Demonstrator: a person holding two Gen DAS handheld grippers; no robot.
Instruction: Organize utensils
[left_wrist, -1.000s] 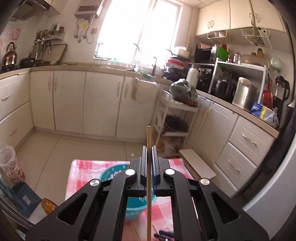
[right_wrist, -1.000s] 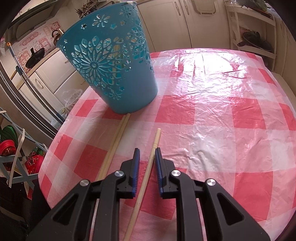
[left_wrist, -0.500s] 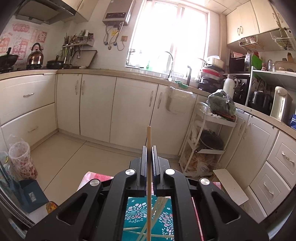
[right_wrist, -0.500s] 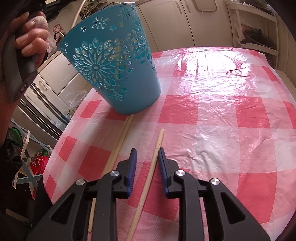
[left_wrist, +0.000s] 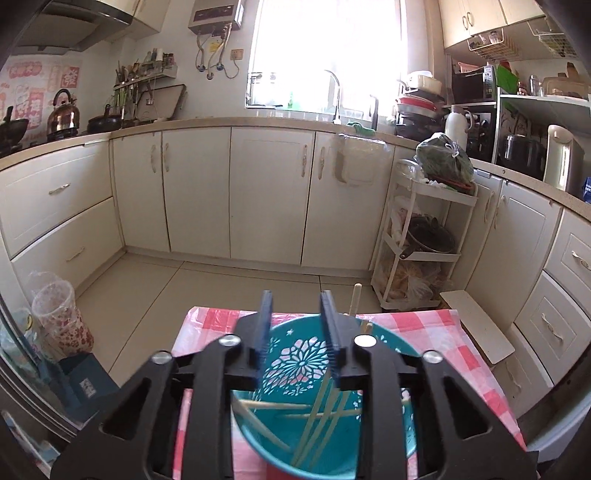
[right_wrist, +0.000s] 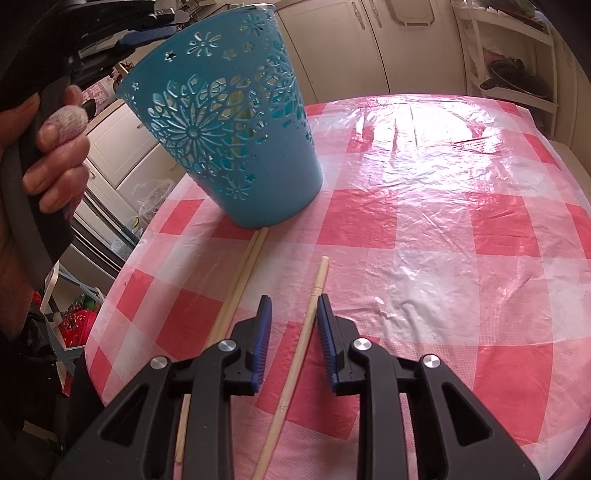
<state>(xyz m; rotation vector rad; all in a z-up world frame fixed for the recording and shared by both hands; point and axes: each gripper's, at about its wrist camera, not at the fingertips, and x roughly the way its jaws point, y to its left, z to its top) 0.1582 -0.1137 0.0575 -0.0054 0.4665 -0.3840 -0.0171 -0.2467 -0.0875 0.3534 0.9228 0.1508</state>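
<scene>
A blue cut-out basket (left_wrist: 299, 360) stands on the red-checked tablecloth (right_wrist: 443, 221) with several wooden chopsticks (left_wrist: 317, 417) inside. My left gripper (left_wrist: 295, 306) hovers over its rim, jaws opening, nothing between them. It also shows top left in the right wrist view, as left gripper (right_wrist: 147, 29) above the basket (right_wrist: 236, 147). My right gripper (right_wrist: 294, 301) is low over the cloth, open. A single chopstick (right_wrist: 312, 301) lies between its fingers, near the right pad and not pressed. Another pair of chopsticks (right_wrist: 240, 280) lies to its left, reaching the basket's foot.
A hand (right_wrist: 55, 147) holds the left gripper's handle beside the basket. The table's left edge (right_wrist: 110, 314) is close to the loose chopsticks. Beyond the table are cream cabinets (left_wrist: 269, 192), a white trolley rack (left_wrist: 417, 258) and a wrapped cup (left_wrist: 59, 314) on the floor.
My left gripper came down over the basket and opened; the chopstick it held is no longer between its jaws. The right gripper's jaws widened a little around the chopstick on the cloth.
</scene>
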